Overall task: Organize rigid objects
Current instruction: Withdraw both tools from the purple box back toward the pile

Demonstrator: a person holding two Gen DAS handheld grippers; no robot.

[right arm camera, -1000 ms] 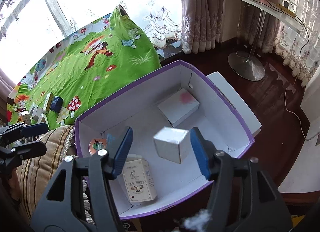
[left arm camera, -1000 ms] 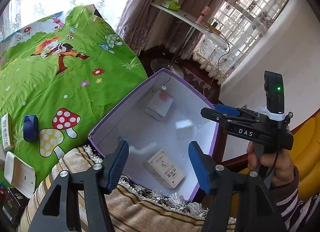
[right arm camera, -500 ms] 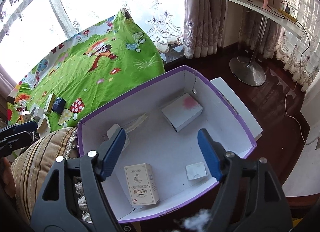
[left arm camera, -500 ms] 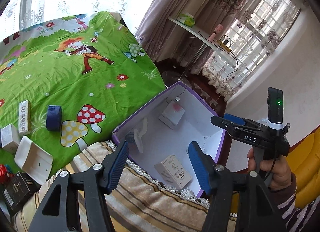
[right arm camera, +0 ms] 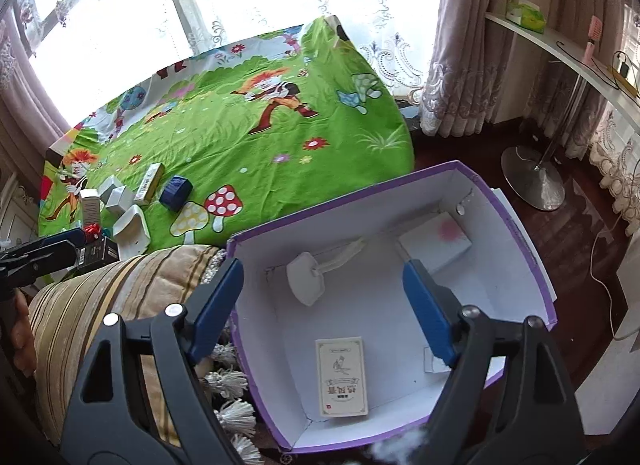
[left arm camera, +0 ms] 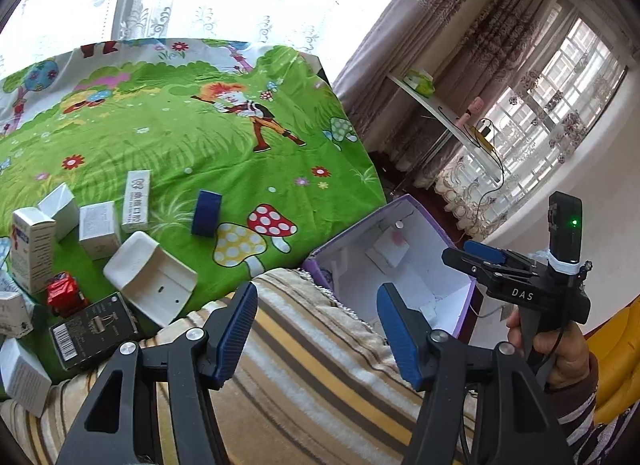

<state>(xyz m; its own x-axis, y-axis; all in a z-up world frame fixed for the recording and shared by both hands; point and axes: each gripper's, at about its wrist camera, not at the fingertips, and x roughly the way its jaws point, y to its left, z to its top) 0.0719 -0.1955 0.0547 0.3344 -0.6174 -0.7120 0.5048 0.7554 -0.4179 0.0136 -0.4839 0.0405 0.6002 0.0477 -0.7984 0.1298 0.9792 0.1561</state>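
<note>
left wrist view: the left gripper (left arm camera: 316, 329) hangs over a striped cushion (left arm camera: 320, 377), its blue pads spread with nothing between them. to the far left, on the green cartoon cloth (left arm camera: 192, 133), lies a cluster of small boxes: a dark blue box (left arm camera: 206, 213), a long white carton (left arm camera: 136, 201), a white tray-like case (left arm camera: 150, 279), a black barcoded box (left arm camera: 92, 331) and a red packet (left arm camera: 64, 295). to the right stands the purple-edged box (left arm camera: 466, 297), white inside. just right of it a hand (left arm camera: 560, 353) holds the right gripper (left arm camera: 480, 257).

right wrist view: the right gripper (right arm camera: 324, 311) hovers above the open purple-edged box (right arm camera: 532, 257), its jaws opening and empty. inside lie a printed white carton (right arm camera: 342, 375) near, a pink-smudged white box (right arm camera: 436, 243) far, a white rounded piece (right arm camera: 306, 283) left, and a small white cube (right arm camera: 432, 363) partly hidden behind the right pad. the dark blue box (right arm camera: 176, 193) sits on the cloth to the far left.
</note>
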